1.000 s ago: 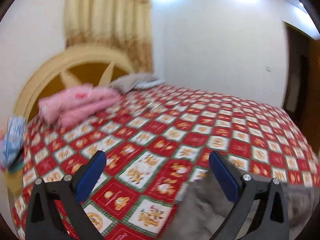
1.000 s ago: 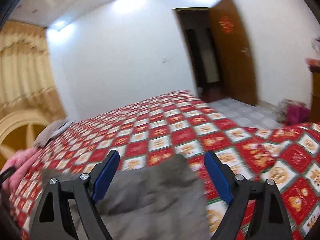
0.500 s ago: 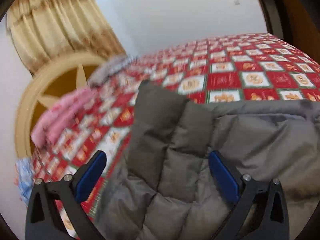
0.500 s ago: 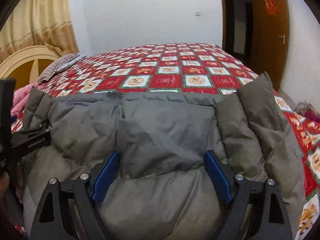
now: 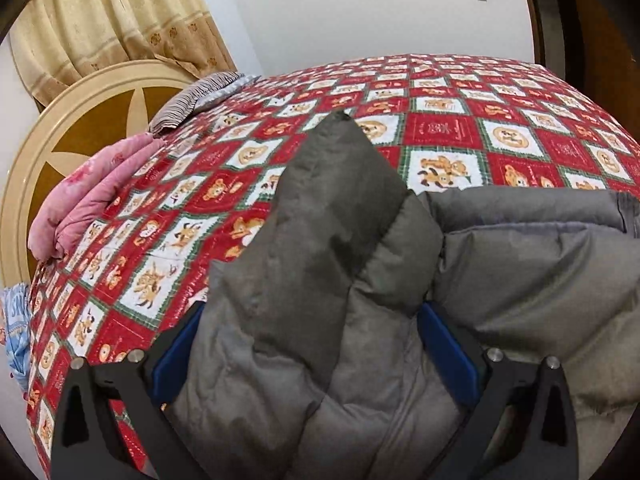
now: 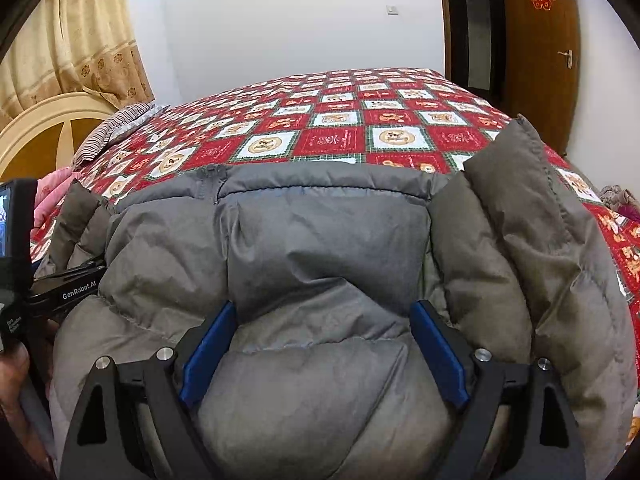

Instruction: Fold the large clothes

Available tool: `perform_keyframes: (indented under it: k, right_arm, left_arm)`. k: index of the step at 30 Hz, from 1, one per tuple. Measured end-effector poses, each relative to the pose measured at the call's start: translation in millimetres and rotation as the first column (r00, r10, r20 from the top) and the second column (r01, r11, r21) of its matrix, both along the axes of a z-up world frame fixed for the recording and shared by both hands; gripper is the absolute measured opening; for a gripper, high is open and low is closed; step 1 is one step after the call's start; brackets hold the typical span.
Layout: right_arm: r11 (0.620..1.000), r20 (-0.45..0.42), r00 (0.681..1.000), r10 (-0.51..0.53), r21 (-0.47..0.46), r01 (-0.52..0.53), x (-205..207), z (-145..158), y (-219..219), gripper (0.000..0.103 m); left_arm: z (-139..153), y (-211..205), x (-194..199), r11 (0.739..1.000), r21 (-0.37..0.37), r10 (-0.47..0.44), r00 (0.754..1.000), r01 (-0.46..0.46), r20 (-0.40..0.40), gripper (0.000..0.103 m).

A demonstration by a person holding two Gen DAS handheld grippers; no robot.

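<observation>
A large grey puffer jacket lies spread on the near part of the bed, over a red checked bedspread. My left gripper is low over the jacket's left sleeve, which rises in a peak between its wide blue pads. My right gripper sits over the jacket's body. Its jaws are opening, and padded cloth bulges between the pads without being pinched. The left gripper's black body shows at the left edge of the right wrist view, beside a hand.
A folded pink blanket and a striped pillow lie by the round headboard. Blue cloth hangs at the bed's left edge. A wooden door stands beyond the far right corner. The far half of the bedspread is bare.
Both grippers have dropped and tipped down from a view across the bed onto the jacket. The cloth now fills the space between their fingers, and the jaws have stayed wide.
</observation>
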State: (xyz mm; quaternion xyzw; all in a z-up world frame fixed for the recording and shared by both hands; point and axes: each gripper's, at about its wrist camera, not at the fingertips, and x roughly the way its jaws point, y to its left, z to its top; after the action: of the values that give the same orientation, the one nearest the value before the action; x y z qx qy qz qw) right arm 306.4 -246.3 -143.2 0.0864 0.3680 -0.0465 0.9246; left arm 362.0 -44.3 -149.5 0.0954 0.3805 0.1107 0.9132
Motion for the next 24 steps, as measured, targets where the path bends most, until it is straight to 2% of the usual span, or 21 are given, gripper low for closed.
perform_keyframes:
  k: [11,24]
  right_arm:
    - [1.0,-0.057,0.998,-0.002,-0.013,0.001,11.6,-8.5,1.4,0.092]
    - [0.999,-0.101,0.995,-0.003,-0.045,-0.001,19.3,-15.0,4.5,0.094]
  left_arm:
    - [-7.7,-3.0,4.7,1.0,0.021,0.004,0.999,-0.004,-0.034,0.103]
    - [-9.5,-2.9,6.1,1.0,0.024,0.006,0.999,-0.005,-0.037,0.103]
